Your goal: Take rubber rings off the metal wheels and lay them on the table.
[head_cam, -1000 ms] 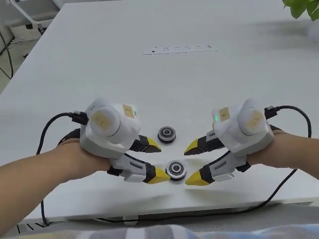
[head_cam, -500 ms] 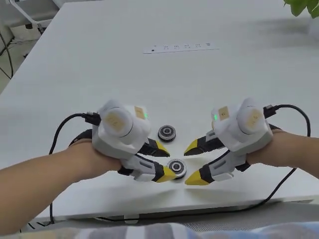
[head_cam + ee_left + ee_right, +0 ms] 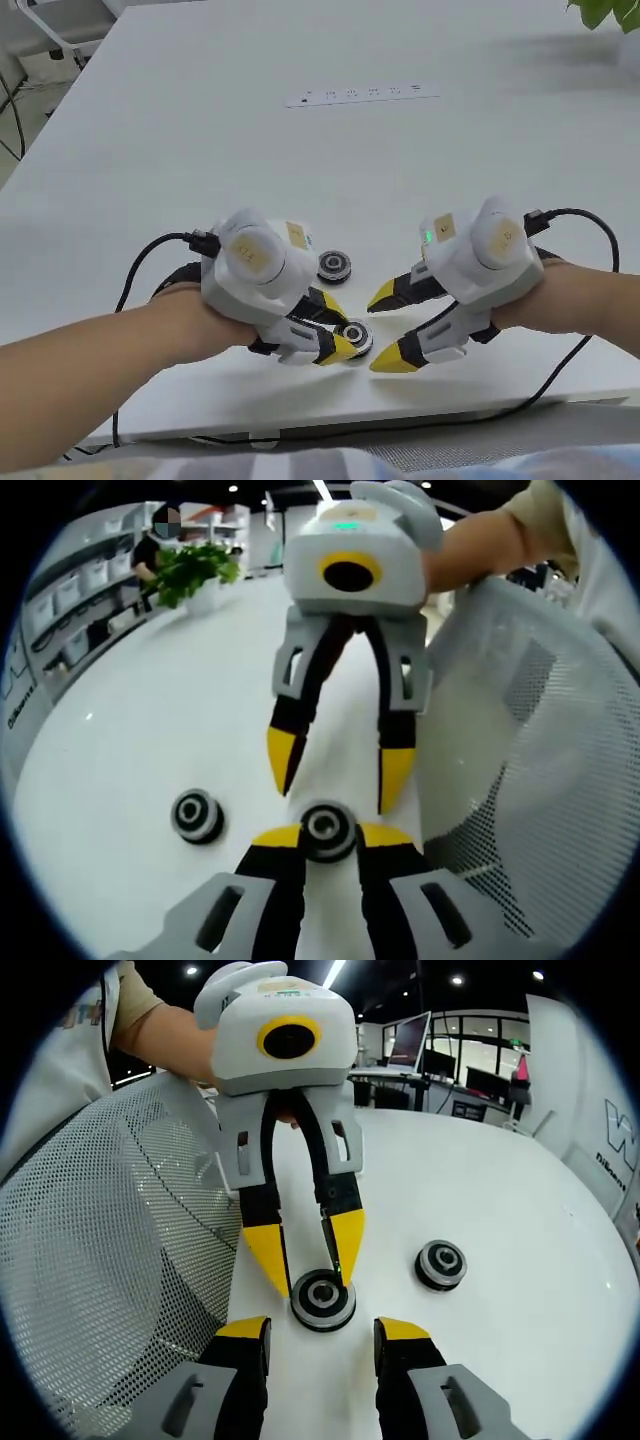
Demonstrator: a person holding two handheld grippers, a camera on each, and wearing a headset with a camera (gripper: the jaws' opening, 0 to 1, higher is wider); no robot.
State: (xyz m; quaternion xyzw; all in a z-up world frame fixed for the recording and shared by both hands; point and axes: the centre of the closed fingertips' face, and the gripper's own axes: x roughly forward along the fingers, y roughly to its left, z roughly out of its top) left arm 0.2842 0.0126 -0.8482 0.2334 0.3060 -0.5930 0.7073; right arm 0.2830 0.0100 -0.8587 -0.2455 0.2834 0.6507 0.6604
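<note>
Logging the near wheel (image 3: 353, 335) at the front edge of the table (image 3: 300, 160), a smooth matte white top. Noting a small round disc: bright metal hub with concentric steps, black rubber ring (image 3: 298, 1308) seated around the rim.

Seeing the left gripper (image 3: 340, 328) set close around this wheel, its yellow wedge tips pressing against opposite sides of the wheel in the left gripper view, and the wheel lying flat on the table.

Reading the right gripper (image 3: 383, 330) as spread wide and holding nothing, its yellow tips pointing at the wheel from the opposite side and ending just short of it in the right gripper view.

Recording the far wheel (image 3: 334, 265): same build, ring on, lying flat just behind the near one and apart from both grippers.

Noting glossy white plastic gripper bodies, black jaw arms and black cables (image 3: 580, 213) looping away from them.

Spotting a flat white socket strip (image 3: 362, 96) well back on the table, green leaves (image 3: 605, 12) at the far right corner, and a grey mesh chair back (image 3: 110, 1260) beside the table edge.
</note>
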